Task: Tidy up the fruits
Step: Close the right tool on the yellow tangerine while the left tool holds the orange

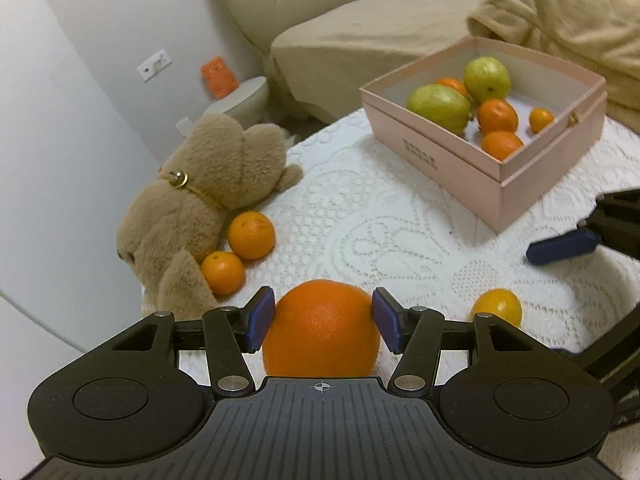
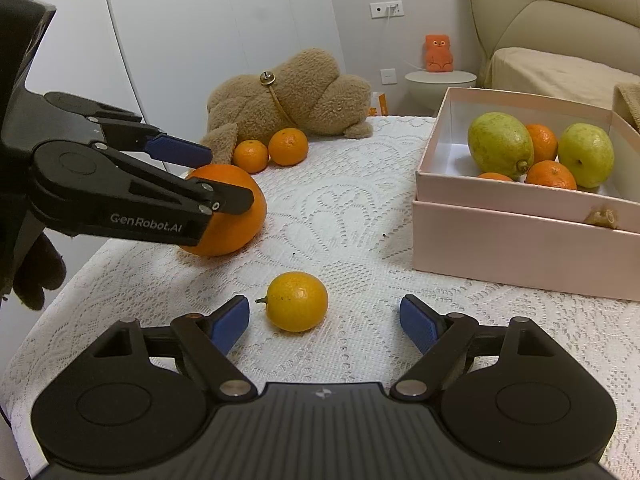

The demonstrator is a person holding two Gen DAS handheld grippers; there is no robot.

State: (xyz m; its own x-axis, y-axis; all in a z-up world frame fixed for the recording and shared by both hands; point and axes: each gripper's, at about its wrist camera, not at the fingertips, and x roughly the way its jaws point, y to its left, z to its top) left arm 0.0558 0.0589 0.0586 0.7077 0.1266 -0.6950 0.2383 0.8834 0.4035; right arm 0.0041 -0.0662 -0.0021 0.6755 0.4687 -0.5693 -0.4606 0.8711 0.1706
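At the lower centre of the left wrist view, we see the large orange (image 1: 322,326) resting on the lace-covered counter (image 1: 400,216) between the blue pads of our left gripper (image 1: 322,318), whose jaws flank it closely; contact is unclear. Lower centre of the right view, our right gripper (image 2: 324,320) stands wide around a small yellow citrus (image 2: 297,301), untouched. The pink box (image 2: 520,240) of fruit sits right; a plush toy (image 2: 288,100) lies beyond.
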